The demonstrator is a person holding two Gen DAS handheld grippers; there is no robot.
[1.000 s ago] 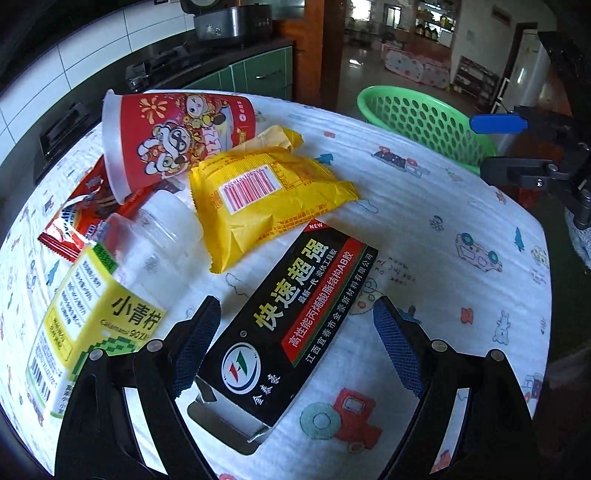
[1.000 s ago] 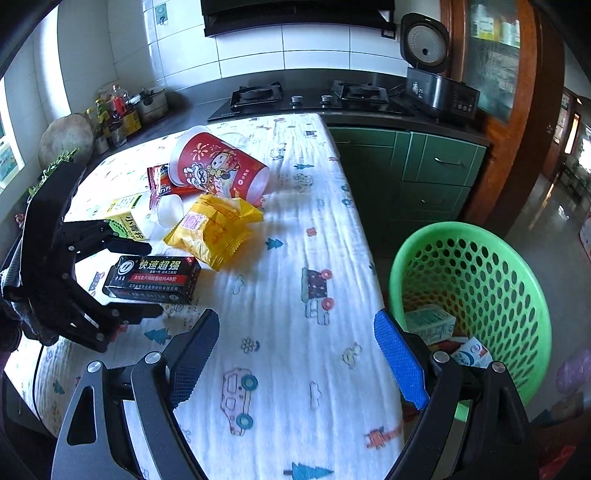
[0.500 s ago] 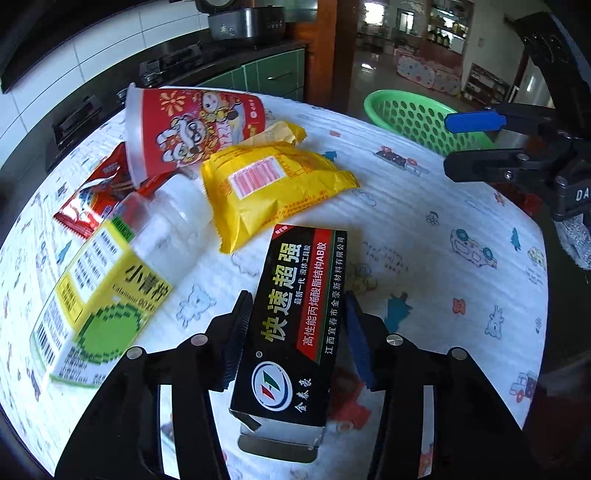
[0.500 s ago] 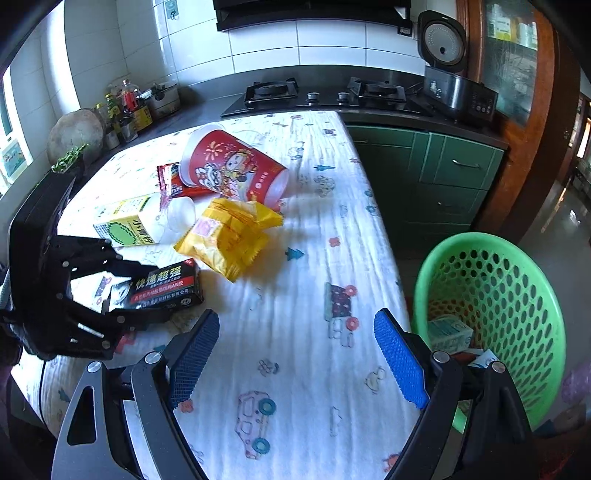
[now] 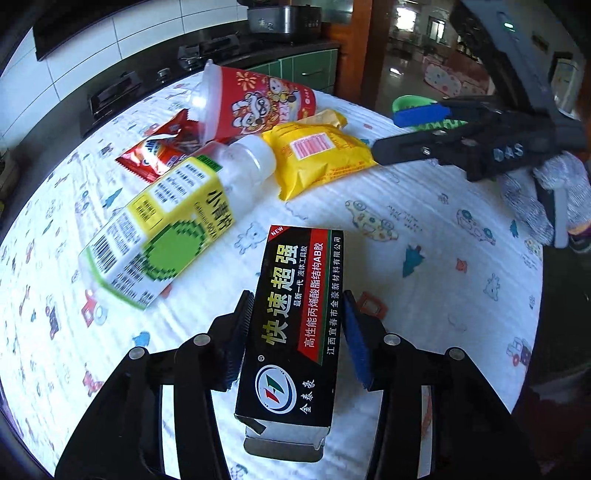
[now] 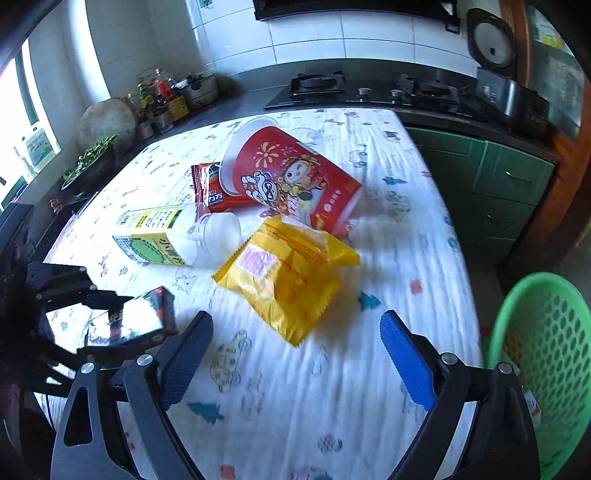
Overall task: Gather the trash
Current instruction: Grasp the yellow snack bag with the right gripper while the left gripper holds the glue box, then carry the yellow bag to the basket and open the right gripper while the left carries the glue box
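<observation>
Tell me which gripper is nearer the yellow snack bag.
Right. The right gripper hangs open just short of the yellow snack bag; the left gripper is farther back, clamped on the black box.

Cartoon-print tablecloth [image 6: 369, 373] over table, kitchen interior. Behind: dark counter w/ gas hob [image 6: 369, 86], rice cooker [image 6: 496, 55] at right end, white tiled wall [image 6: 332, 33]. Green cabinets [image 6: 491, 177] below counter. Far left: jars and bottles [image 6: 159, 99], round stone-like object [image 6: 107, 123], greens in dish [image 6: 90, 162] nr window.
</observation>
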